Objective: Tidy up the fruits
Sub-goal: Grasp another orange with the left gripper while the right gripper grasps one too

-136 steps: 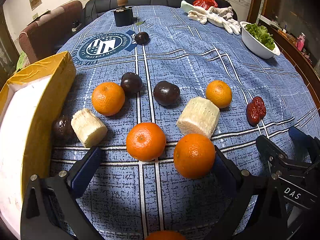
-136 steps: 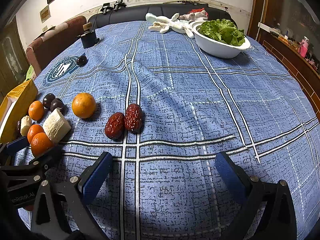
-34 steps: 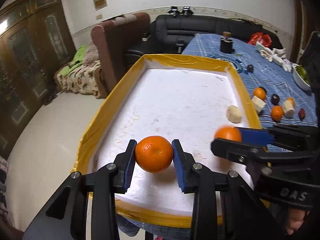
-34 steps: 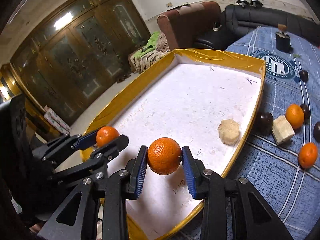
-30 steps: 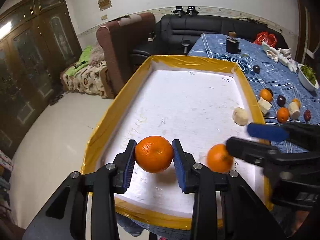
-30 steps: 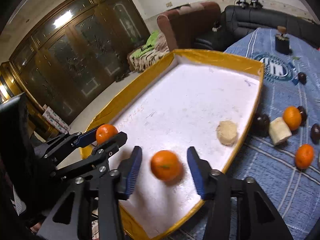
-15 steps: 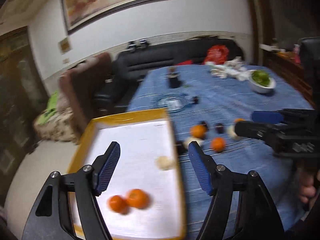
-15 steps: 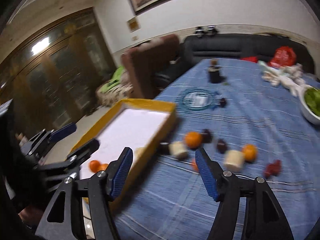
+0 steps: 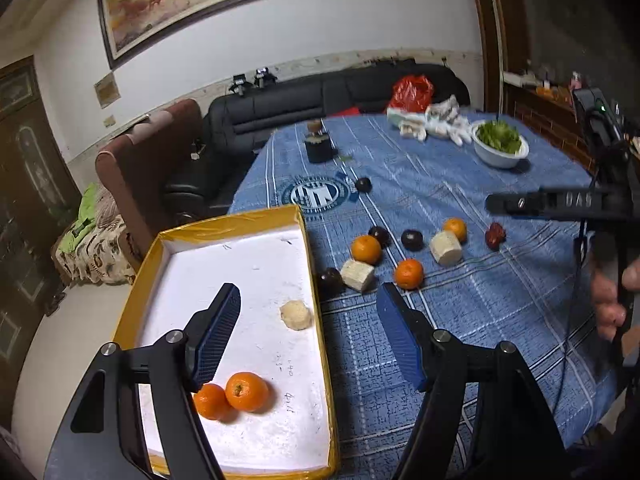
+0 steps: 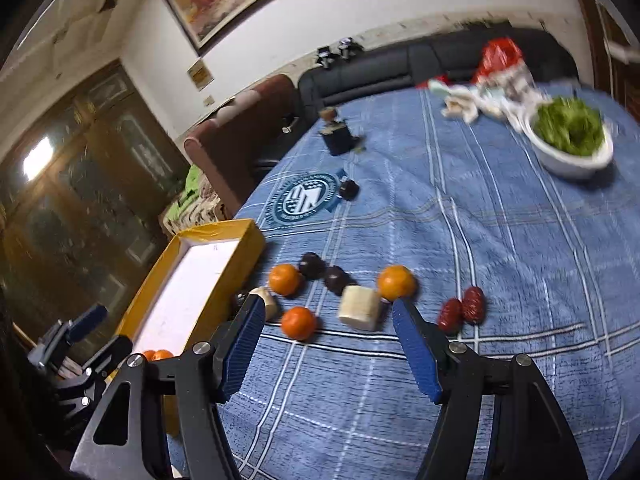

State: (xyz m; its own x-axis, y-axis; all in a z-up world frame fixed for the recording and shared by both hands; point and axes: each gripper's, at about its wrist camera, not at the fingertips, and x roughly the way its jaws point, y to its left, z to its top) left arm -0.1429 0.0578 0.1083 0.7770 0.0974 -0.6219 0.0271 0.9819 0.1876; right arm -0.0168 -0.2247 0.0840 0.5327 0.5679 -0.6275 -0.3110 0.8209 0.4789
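A yellow-walled white tray (image 9: 307,240) sits at the table's left edge. In its near corner lie two oranges (image 9: 246,391) side by side, and a pale fruit piece (image 9: 295,315) rests further in. My left gripper (image 9: 308,294) hangs open and empty above the tray's right wall. On the blue cloth lie three oranges (image 10: 298,322), pale chunks (image 10: 359,307), dark round fruits (image 10: 312,265) and two red dates (image 10: 462,308). My right gripper (image 10: 328,306) stands open and empty above this cluster. In the left wrist view the right gripper's fingers (image 9: 520,202) reach in from the right.
A white bowl of greens (image 9: 500,144) and white gloves (image 9: 436,124) lie at the far right of the table. A dark bottle (image 9: 319,146) and one dark fruit (image 9: 363,184) stand near the cloth's round emblem. A black sofa and a brown armchair lie beyond.
Both grippers opened and let their oranges drop into the tray's near corner. Both then swung right, away from the tray; the right one now faces the fruit on the cloth.
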